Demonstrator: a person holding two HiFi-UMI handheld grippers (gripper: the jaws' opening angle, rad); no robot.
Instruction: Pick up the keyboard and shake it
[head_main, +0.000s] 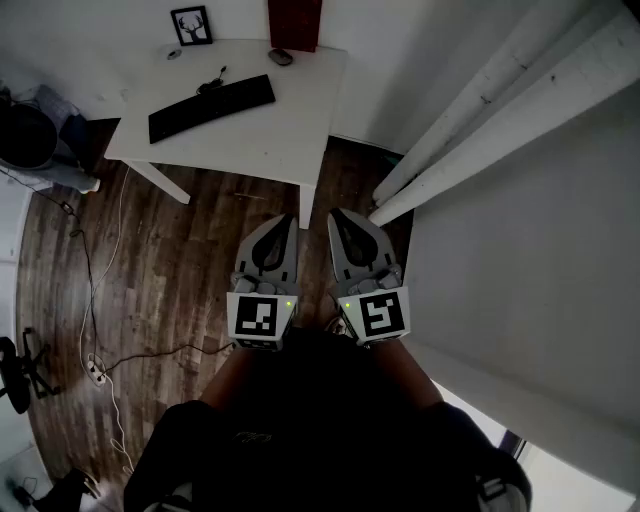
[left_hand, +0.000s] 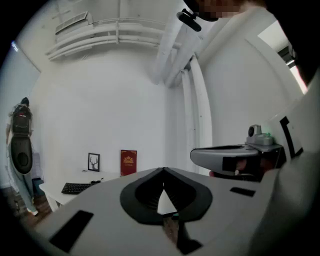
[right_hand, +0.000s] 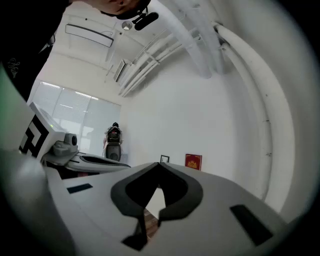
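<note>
Jaws: clenched and empty on your left gripper (head_main: 289, 219) and right gripper (head_main: 336, 215).
Keyboard (head_main: 211, 108): on the counter (head_main: 270, 142), well ahead of your jaws.

Left gripper (left_hand: 163, 171): at 6 o'clock in the frame; jaws closed, tips meeting, nothing between them.
Right gripper (left_hand: 197, 156): at 3 o'clock from the left gripper's tips; seen side-on, apart from it.
Table (left_hand: 52, 192): white; at 8 o'clock in the frame, against the wall.
Keyboard (left_hand: 76, 188): black; lies flat on the table.
Framed picture (left_hand: 93, 162): upright at the wall, at 1 o'clock from the keyboard.
Red panel (left_hand: 128, 163): upright, at 3 o'clock from the framed picture, just beside it.
Pipes (left_hand: 195, 100): white; descend the wall from 12 o'clock.
Dark upright object (left_hand: 21, 145): at the 9 o'clock edge.
</note>
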